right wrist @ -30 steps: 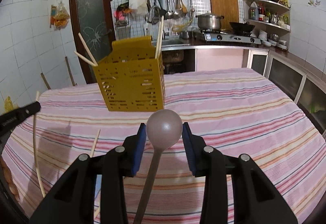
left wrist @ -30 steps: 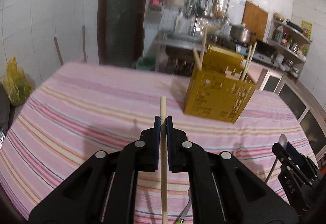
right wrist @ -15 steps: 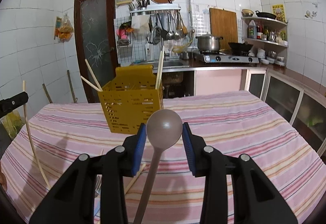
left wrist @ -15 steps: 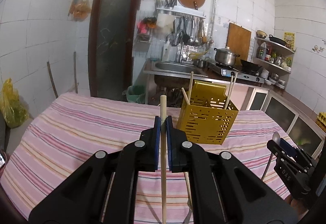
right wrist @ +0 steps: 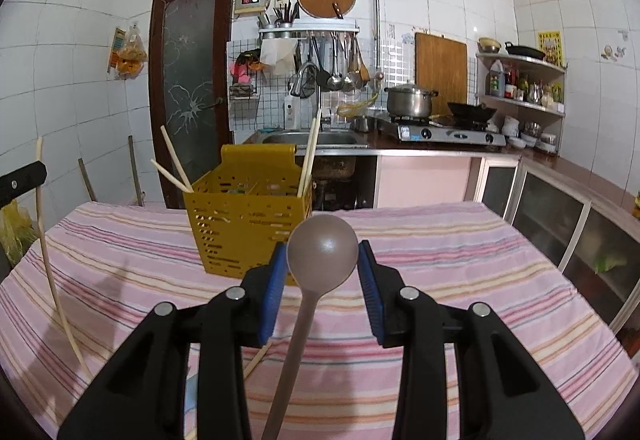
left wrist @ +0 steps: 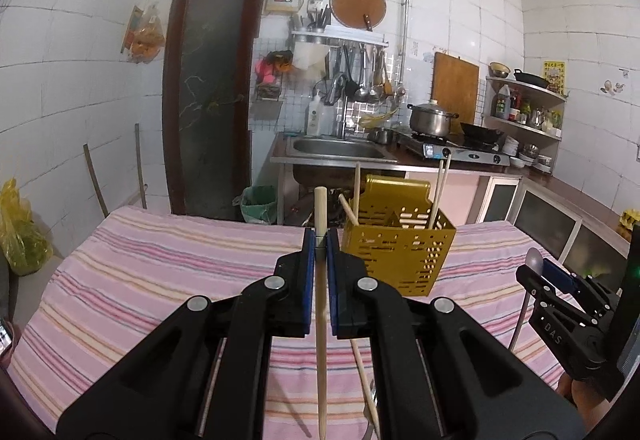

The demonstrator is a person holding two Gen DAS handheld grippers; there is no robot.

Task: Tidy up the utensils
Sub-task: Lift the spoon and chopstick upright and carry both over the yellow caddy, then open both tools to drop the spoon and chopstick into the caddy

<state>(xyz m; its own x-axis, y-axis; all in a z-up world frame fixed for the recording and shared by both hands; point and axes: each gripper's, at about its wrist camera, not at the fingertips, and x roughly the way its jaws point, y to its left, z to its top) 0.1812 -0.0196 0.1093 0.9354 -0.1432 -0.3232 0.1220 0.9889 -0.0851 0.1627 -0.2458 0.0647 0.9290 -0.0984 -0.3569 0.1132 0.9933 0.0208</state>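
My left gripper (left wrist: 319, 240) is shut on a wooden chopstick (left wrist: 320, 316) that stands upright between its blue pads, top end above the fingertips. My right gripper (right wrist: 322, 254) is shut on the bowl of a grey-brown spoon (right wrist: 322, 250), handle hanging down toward me. A yellow perforated utensil basket (left wrist: 396, 252) (right wrist: 248, 224) stands on the striped tablecloth ahead of both grippers, with three chopsticks leaning in it. The right gripper (left wrist: 554, 282) and its spoon also show at the right edge of the left wrist view. The left-held chopstick (right wrist: 48, 260) shows at the left of the right wrist view.
A pink striped tablecloth (left wrist: 160, 272) covers the table. A loose chopstick (left wrist: 362, 372) lies on it below the left gripper, and another loose chopstick (right wrist: 256, 360) under the right one. Behind the table are a sink counter (left wrist: 340, 150), stove, pot, shelves and a dark door (right wrist: 188, 80).
Both grippers have risen and tilted up, so the table and basket sit lower in both views and more wall shows. Both grips are unchanged.
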